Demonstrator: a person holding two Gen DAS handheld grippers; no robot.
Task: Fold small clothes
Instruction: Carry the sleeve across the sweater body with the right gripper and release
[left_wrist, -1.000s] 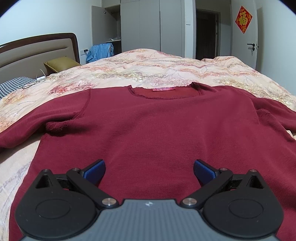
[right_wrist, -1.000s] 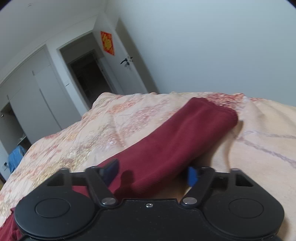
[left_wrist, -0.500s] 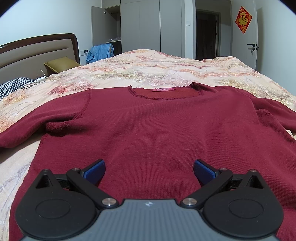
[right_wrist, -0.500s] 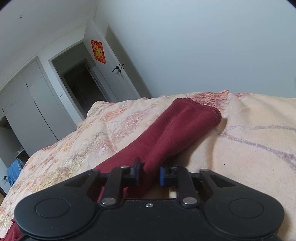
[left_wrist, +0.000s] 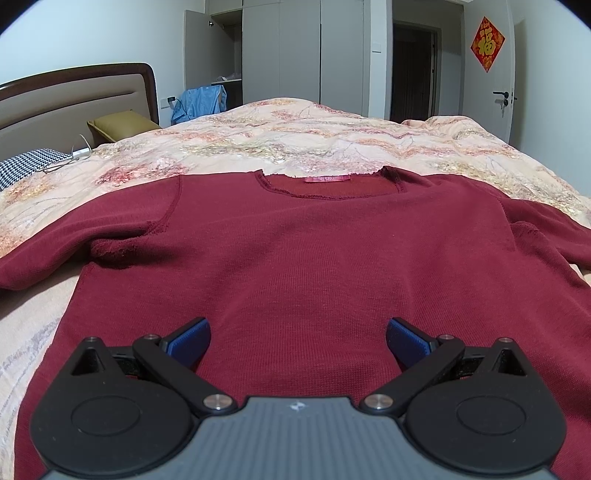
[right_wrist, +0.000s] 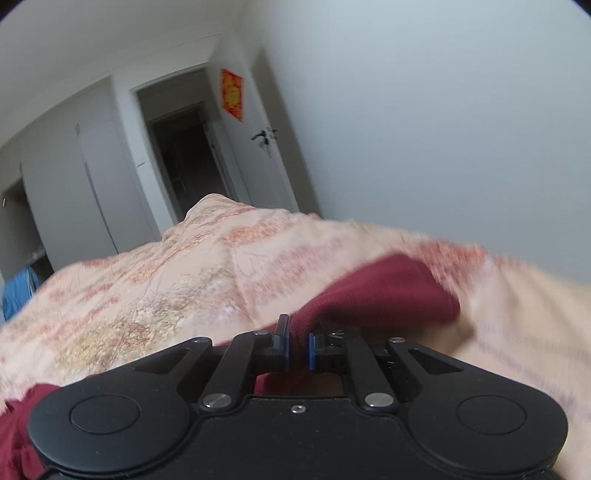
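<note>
Pinching the red sweater (left_wrist: 314, 266) sleeve (right_wrist: 384, 295) on floral quilt (left_wrist: 314, 140), right tongs (right_wrist: 298, 349); left tongs (left_wrist: 297, 338) wide, empty.

Sweater (left_wrist: 314, 258) spread flat on the quilt (left_wrist: 314, 147), front side up, neck away from the camera. Left gripper (left_wrist: 297, 341) above the lower part, one finger at each side, wide apart. Left sleeve (left_wrist: 55, 258) stretched out to the left, right sleeve (left_wrist: 546, 236) out to the right. Headboard (left_wrist: 74, 99) far left, pillow (left_wrist: 118, 123) before it. Wardrobe (left_wrist: 280, 51) behind the bed, door (left_wrist: 496, 74) at the right. Right gripper (right_wrist: 298, 341) closed on the sleeve end (right_wrist: 380, 295), on the quilt (right_wrist: 166, 280), near the wall (right_wrist: 443, 110).
</note>
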